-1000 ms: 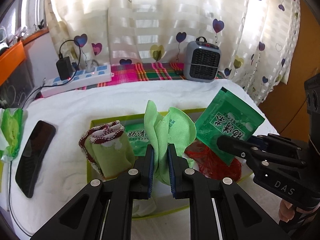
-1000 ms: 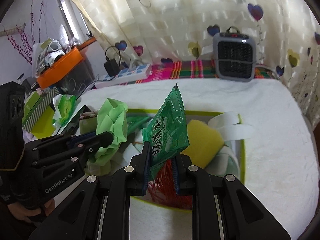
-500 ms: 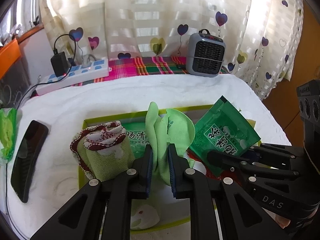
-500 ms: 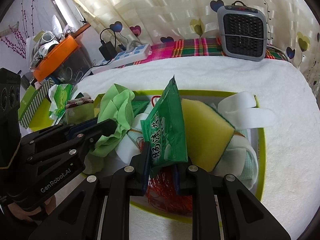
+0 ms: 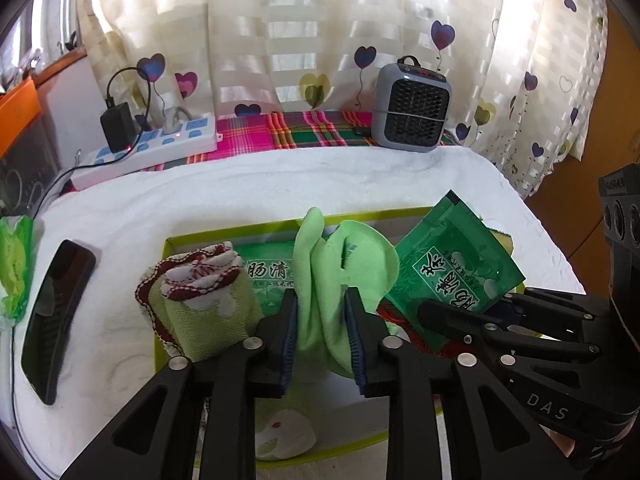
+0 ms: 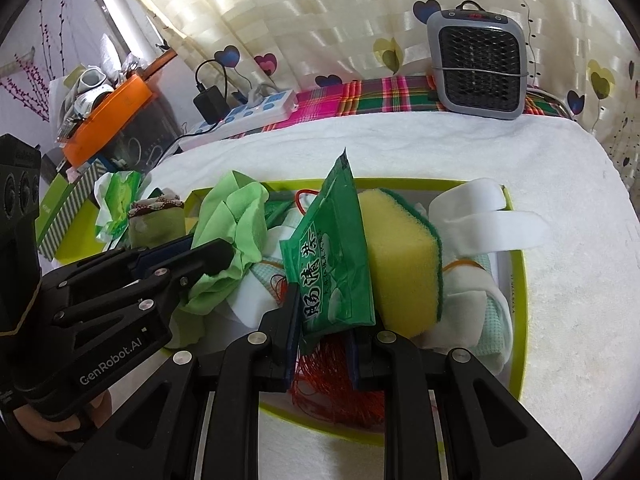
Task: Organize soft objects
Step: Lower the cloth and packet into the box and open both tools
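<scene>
A yellow-green tray (image 5: 224, 236) on the white towel holds soft things. My left gripper (image 5: 322, 296) stands over its middle. Its jaws are opening, and a light green cloth (image 5: 320, 272) stands loosely between the pads. A rolled green sock (image 5: 200, 300) with red and white trim lies just to the left. My right gripper (image 6: 326, 320) is shut on the lower edge of a green tea packet (image 6: 336, 256), its jaws just starting to ease apart. The packet stands upright against a yellow sponge (image 6: 400, 256), with red netting (image 6: 332, 372) under the fingers.
A white strap (image 6: 488, 224) and pale cloths fill the tray's right end. A black phone (image 5: 56, 320) and a green wipes pack (image 5: 16, 264) lie left of the tray. A power strip (image 5: 160, 148) and a grey heater (image 5: 412, 108) stand at the back.
My left jaws have spread apart around the light green cloth. My right gripper has sunk a little toward the tray with the green packet.
</scene>
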